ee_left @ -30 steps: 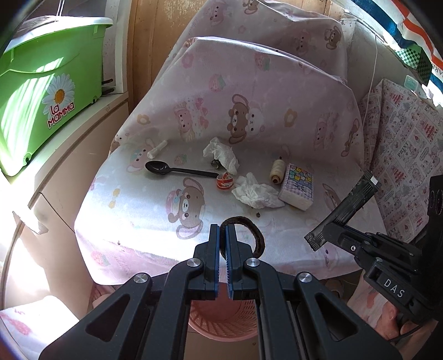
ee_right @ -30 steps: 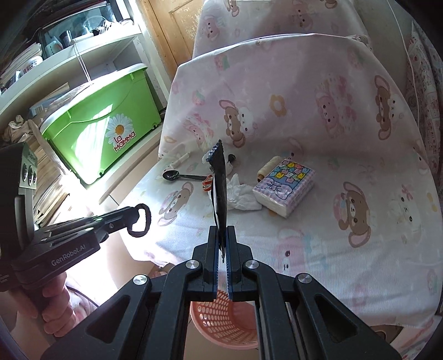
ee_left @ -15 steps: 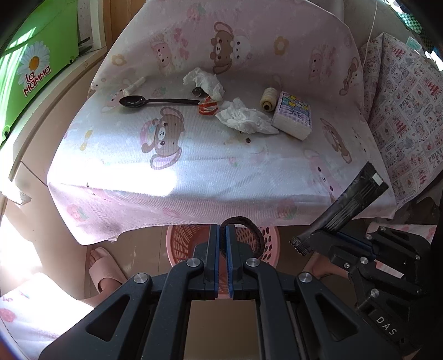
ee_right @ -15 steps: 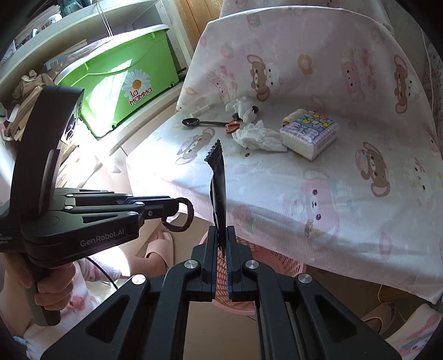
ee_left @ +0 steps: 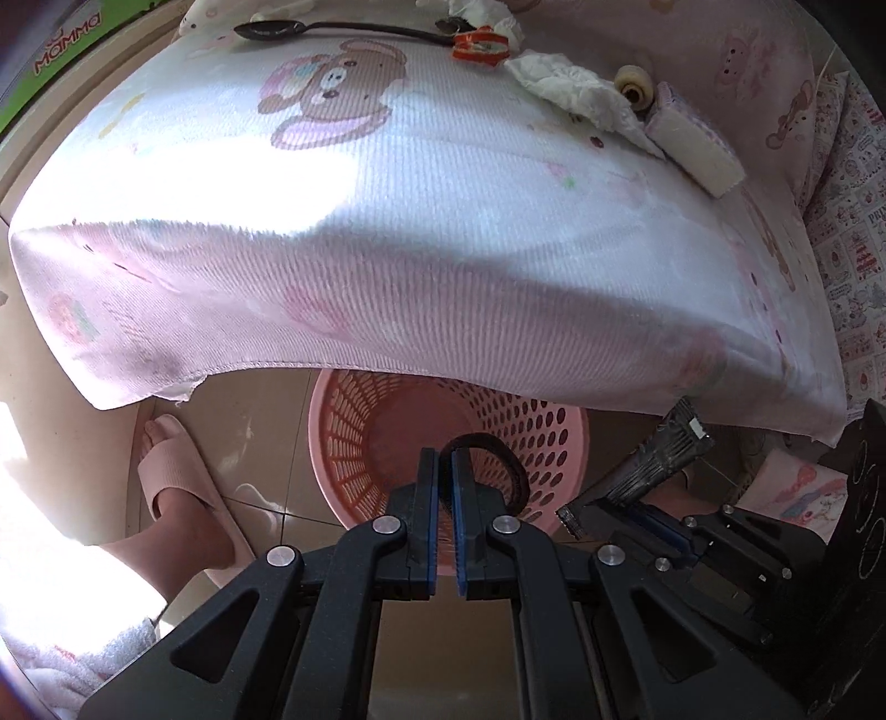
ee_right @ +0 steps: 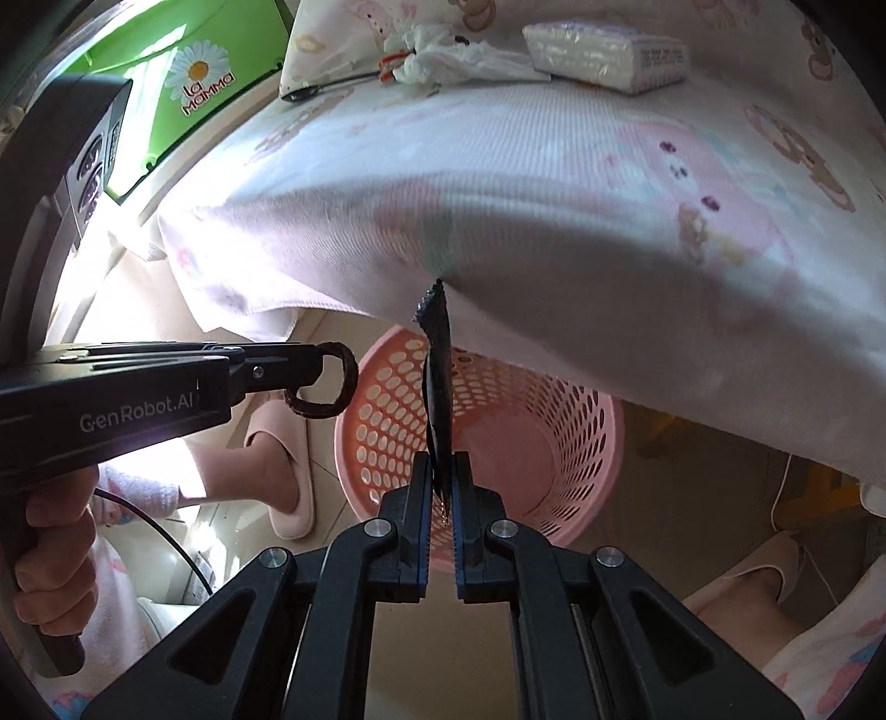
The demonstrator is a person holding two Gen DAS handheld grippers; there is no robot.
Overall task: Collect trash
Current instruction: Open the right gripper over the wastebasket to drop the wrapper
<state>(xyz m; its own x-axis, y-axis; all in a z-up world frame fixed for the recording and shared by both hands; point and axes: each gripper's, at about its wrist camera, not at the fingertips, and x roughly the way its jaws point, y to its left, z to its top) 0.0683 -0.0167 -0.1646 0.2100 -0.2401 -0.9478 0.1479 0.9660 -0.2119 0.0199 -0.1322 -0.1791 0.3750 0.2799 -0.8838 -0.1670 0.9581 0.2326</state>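
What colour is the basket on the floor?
Pink, with rows of holes; the basket shows best in the right wrist view.

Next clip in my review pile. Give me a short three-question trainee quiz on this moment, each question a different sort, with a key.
1. True or false: the left gripper is shut on a dark hair tie.
2. Multiple choice: what does the right gripper hold? A) a black spoon B) a dark flat sachet C) a crumpled tissue
3. Short answer: what stands on the floor below both grippers, partly under the cloth-covered seat?

Key
1. True; the loop sticks out past the closed jaws.
2. B; the sachet stands upright between the jaws. The spoon and tissue lie on the seat.
3. A pink perforated basket, open at the top.
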